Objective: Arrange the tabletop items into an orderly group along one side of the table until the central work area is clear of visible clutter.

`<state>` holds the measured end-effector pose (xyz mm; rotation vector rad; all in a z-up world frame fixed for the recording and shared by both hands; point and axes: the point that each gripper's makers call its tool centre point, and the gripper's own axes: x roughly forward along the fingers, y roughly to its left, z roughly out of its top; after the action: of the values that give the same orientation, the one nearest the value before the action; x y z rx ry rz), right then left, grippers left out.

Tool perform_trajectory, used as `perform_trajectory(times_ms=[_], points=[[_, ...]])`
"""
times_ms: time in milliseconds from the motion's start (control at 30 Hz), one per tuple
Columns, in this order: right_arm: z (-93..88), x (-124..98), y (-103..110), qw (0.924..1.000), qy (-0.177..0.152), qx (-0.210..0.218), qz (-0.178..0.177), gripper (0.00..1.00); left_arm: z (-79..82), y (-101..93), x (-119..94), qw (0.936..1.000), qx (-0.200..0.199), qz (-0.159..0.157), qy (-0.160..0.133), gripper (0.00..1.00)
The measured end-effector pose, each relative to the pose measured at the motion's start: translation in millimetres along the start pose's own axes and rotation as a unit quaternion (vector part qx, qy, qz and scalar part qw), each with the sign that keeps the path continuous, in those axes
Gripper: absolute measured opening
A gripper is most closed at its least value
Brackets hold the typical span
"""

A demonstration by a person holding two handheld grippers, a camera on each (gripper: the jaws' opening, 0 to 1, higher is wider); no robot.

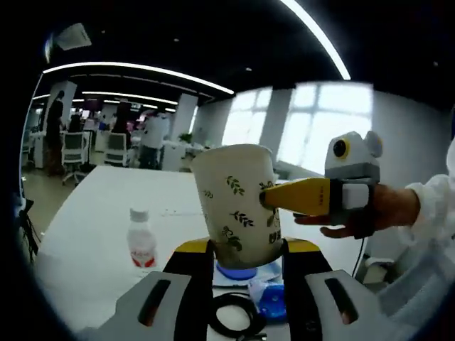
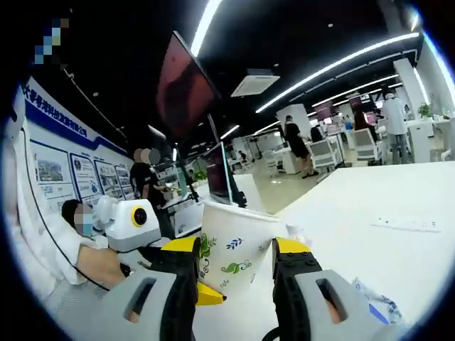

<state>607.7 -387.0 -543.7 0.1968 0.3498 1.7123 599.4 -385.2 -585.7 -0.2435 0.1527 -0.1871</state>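
A white paper cup with green leaf prints is held in the air, tilted, over the white table. My left gripper is shut on its base, one yellow-tipped jaw on each side. My right gripper comes in from the right in a person's hand, with one yellow jaw pressed to the cup's side. In the right gripper view the cup sits between the jaws of my right gripper, touching both. The left gripper reaches in under it from the left.
A small bottle with a red label stands on the table to the left. Below the cup lie a blue item and a black cable. A power strip and a blue-white packet lie further out. A monitor stands at the table's edge.
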Motion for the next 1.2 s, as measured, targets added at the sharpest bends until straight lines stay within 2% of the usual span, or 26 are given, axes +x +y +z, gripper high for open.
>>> perform_trajectory(times_ms=[67,100,167,200,267,400,467,567,633,700,767,833,867,933,967,1100,1133,1200], points=[[0.2,-1.1,-2.3,0.9999,0.001,0.009,0.005,0.38,0.4,-1.0,0.0,1.0000,-0.003,-0.004,-0.004,0.34],[-2.7,-1.7,-2.7,0.9995,0.007,0.029,0.009,0.40,1.0,-1.6,-0.6,0.9999,-0.007,-0.005,-0.006,0.33],[-4.9,-3.4,-6.3,0.9995,0.008,0.029,0.004,0.44,4.0,-1.7,-3.2,0.9997,-0.019,-0.006,-0.014,0.33],[-6.6,-5.4,-4.8,0.9992,0.009,0.037,0.013,0.46,5.7,-2.5,-4.0,0.9996,-0.021,-0.009,-0.018,0.33],[-8.6,-6.7,-0.1,0.9964,0.015,0.077,0.032,0.48,13.6,-7.3,-5.0,0.9988,-0.026,-0.020,-0.035,0.33],[9.3,-8.3,14.0,0.9931,0.003,0.083,0.083,0.49,13.1,-25.1,-2.2,0.9976,-0.015,-0.060,-0.031,0.33],[14.7,-9.4,16.0,0.9922,0.000,0.082,0.093,0.49,9.7,-36.1,0.5,0.9965,-0.005,-0.080,-0.023,0.34],[14.5,-12.9,18.0,0.9915,0.022,0.065,0.110,0.47,5.5,-43.4,3.5,0.9961,0.007,-0.087,-0.012,0.34],[10.4,-16.2,24.5,0.9901,0.035,0.058,0.123,0.38,0.8,-41.9,3.4,0.9964,0.013,-0.084,0.000,0.34],[8.4,-16.1,23.8,0.9908,0.036,0.051,0.120,0.37,-1.1,-44.6,4.2,0.9962,0.024,-0.083,0.008,0.34],[6.8,-15.8,22.8,0.9912,0.039,0.045,0.118,0.35,-2.8,-44.5,5.3,0.9966,0.019,-0.079,0.012,0.35],[3.7,-13.6,22.1,0.9923,0.042,0.019,0.115,0.34,-7.8,-41.3,6.2,0.9972,0.019,-0.068,0.024,0.35],[2.4,-11.8,21.3,0.9927,0.043,-0.008,0.112,0.34,-10.1,-39.0,5.7,0.9973,0.026,-0.063,0.030,0.34],[4.3,-9.0,15.9,0.9938,0.034,-0.040,0.098,0.34,-13.4,-30.6,2.9,0.9978,0.032,-0.041,0.042,0.34],[4.8,-8.3,14.2,0.9941,0.031,-0.042,0.095,0.34,-12.5,-28.6,0.3,0.9981,0.033,-0.031,0.042,0.37],[12.0,-5.6,3.0,0.9957,0.008,-0.039,0.084,0.34,-9.8,-19.1,-4.6,0.9975,0.053,0.003,0.046,0.63],[13.2,-4.4,0.7,0.9959,0.006,-0.039,0.081,0.34,-13.9,-11.3,-6.8,0.9962,0.057,0.018,0.063,0.68],[13.4,-2.3,-2.2,0.9961,0.005,-0.041,0.078,0.34,-14.1,-1.2,-10.9,0.9953,0.051,0.040,0.071,0.82]])
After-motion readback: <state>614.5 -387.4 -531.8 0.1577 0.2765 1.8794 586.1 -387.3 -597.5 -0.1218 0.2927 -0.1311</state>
